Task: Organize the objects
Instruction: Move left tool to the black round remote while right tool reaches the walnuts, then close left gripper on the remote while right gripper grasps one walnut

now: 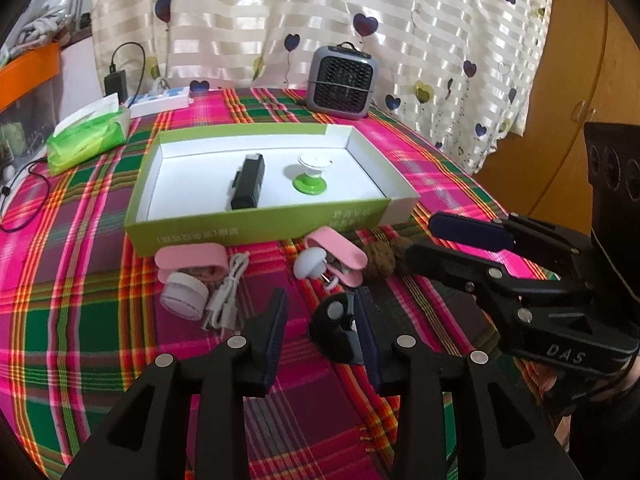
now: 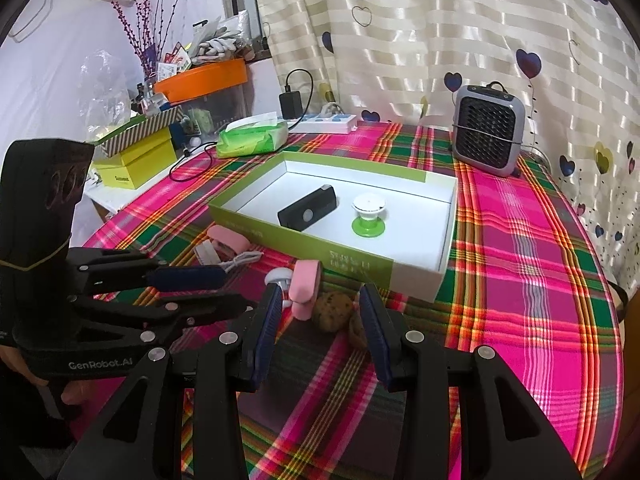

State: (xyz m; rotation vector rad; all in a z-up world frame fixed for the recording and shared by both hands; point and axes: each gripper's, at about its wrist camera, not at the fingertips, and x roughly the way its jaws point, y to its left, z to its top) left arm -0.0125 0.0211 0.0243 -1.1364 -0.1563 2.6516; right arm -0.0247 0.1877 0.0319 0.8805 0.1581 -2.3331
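We count two items in the green-and-white cardboard box (image 1: 256, 224): one black rectangular device (image 1: 249, 181), one green-based white knob (image 1: 311, 171). Two pink cases (image 1: 192, 264) lie outside on the plaid surface (image 1: 80, 300). Left gripper (image 1: 320, 332) fingers wide around nothing we can confirm held; right gripper (image 2: 320, 332) fingers wide, empty.

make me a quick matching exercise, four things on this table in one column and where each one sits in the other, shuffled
Things
1. black rectangular device
2. walnuts
3. small grey heater
4. green tissue pack

Places
A. at the back of the table, by the curtain
B. inside the green box, left of the green-based knob
C. on the cloth in front of the box, ahead of the right claw
D. left of the box, beside the white power strip

Pairs: 1-B, 2-C, 3-A, 4-D
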